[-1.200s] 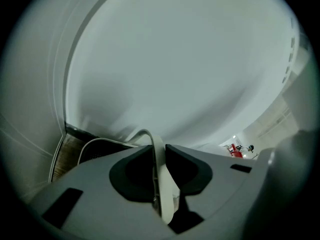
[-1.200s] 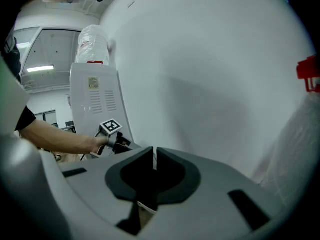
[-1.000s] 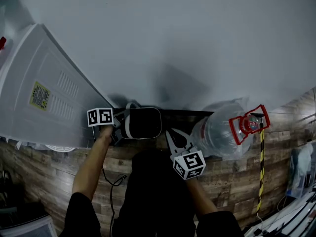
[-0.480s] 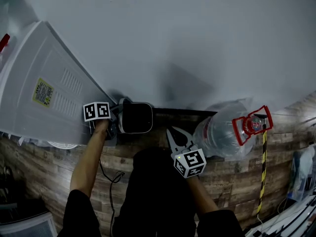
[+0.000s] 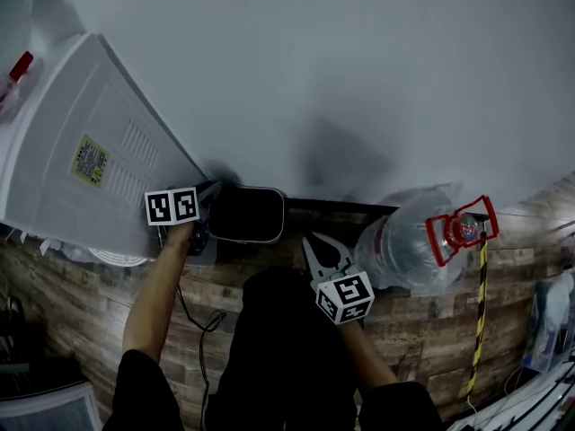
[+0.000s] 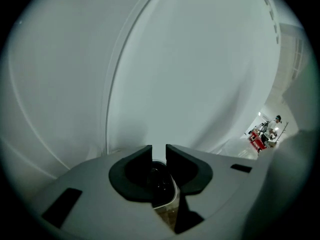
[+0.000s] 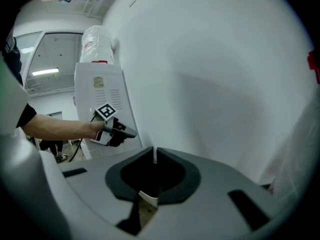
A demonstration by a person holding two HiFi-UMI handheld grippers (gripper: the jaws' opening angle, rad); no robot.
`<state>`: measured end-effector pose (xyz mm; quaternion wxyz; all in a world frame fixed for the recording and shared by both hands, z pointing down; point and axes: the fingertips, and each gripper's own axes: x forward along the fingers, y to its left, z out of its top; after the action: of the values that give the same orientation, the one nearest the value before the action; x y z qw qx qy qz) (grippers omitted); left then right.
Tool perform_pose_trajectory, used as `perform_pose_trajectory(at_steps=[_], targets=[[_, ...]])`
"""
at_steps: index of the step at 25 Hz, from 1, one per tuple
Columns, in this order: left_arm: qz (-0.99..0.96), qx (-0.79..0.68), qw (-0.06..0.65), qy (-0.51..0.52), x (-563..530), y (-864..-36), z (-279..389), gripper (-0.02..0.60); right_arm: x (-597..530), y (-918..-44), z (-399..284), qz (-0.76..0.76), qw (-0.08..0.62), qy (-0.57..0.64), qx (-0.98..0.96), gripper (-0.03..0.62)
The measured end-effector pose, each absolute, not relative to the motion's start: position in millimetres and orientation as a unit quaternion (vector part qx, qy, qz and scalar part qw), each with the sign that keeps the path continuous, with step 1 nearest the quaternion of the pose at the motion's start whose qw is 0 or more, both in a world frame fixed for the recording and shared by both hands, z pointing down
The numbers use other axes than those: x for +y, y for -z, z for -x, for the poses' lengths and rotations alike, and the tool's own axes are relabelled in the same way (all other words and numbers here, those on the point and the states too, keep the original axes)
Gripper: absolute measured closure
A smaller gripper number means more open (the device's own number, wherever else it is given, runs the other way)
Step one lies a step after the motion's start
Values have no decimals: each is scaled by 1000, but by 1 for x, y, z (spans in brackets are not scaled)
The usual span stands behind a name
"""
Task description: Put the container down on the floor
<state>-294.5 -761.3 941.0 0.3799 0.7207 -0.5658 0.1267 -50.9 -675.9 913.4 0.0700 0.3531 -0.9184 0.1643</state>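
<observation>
Container whole in head view, rim between left gripper jaws

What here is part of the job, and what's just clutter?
Job:
- container, gripped by left tool
- floor

Lying about:
- water jug
- dispenser
- striped tape
- right tool, shut on nothing

Plain white wall fills the upper frame, and there's a dark strip at its foot, with dark wood-plank floor running along the bottom. Upper left, a tall white vented cabinet with a yellow label sits by the wall. Lower right, black-and-yellow striped tape crosses the planks.
</observation>
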Motion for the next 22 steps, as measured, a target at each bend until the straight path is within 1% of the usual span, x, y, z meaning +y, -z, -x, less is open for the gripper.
perform_pose_trajectory(at_steps=[4, 6, 8, 13, 17, 22], targets=[[-732, -571, 358, -100, -759, -925, 289, 495, -676, -909, 59, -347, 69, -159, -922, 568], [-737, -579, 336, -91, -757, -917, 286, 515, -679, -907, 61, -347, 67, -156, -923, 568], [-745, -586, 306, -90, -755, -908, 279, 537, -681, -903, 63, -346, 62, -154, -924, 568], [-764, -600, 216, -103, -749, -890, 252, 566, -684, -887, 74, -340, 49, -130, -930, 582], [-773, -602, 168, -104, -743, -876, 235, 566, -688, -878, 82, -350, 55, -114, -928, 582], [-775, -609, 130, -104, -733, -863, 226, 566, -688, -867, 93, -349, 57, -102, -930, 582]])
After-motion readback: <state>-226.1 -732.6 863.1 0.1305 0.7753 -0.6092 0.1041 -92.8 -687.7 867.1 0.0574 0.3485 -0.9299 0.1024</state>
